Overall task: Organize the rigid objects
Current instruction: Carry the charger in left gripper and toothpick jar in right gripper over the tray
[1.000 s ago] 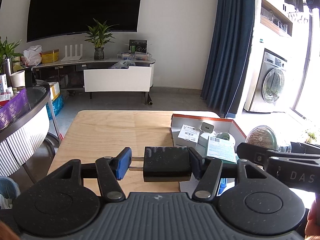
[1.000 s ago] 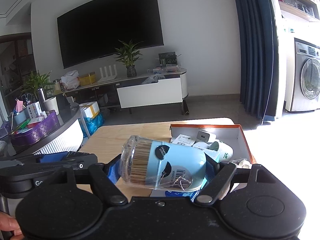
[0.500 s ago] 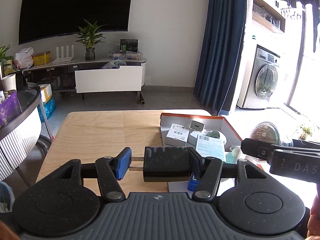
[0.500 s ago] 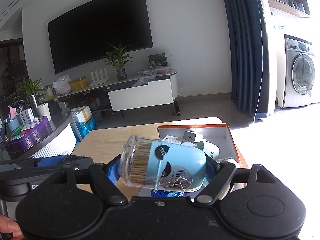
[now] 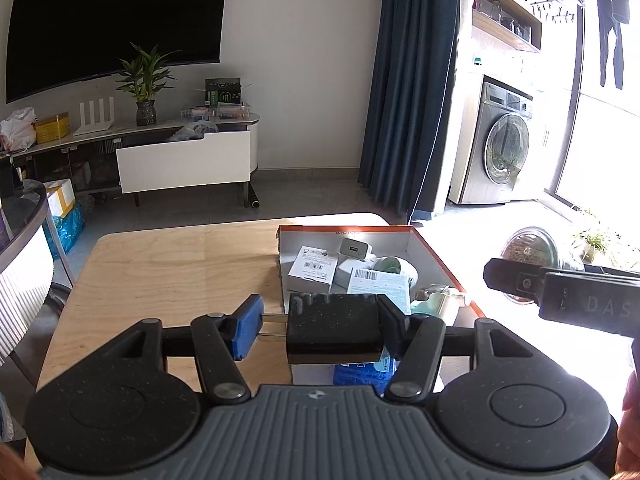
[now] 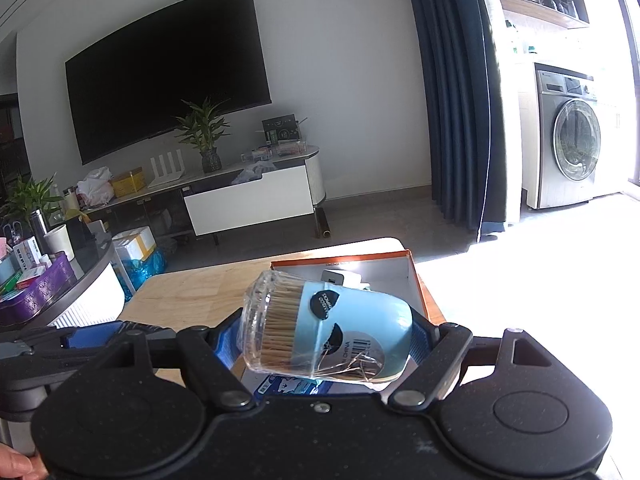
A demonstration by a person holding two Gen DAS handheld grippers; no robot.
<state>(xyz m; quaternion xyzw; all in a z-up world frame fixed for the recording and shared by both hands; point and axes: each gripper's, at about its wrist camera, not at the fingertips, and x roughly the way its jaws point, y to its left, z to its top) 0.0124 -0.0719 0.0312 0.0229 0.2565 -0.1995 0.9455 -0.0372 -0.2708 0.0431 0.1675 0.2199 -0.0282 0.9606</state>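
Both grippers have slid closer to the orange box [image 5: 434,258], which now looks bigger. The left gripper [image 5: 320,330] squeezes a black plug block [image 5: 333,334] with two metal prongs, held over the box's near end; its jaws are partly closed on it. The right gripper [image 6: 324,340] has wide jaws clamped on a smooth, round, blue toothpick jar [image 6: 326,330] with a clear lid, tipped on its side above the wooden table [image 5: 176,264]. "CHINA" shows on its label. White cartons with barcodes lie in the box.
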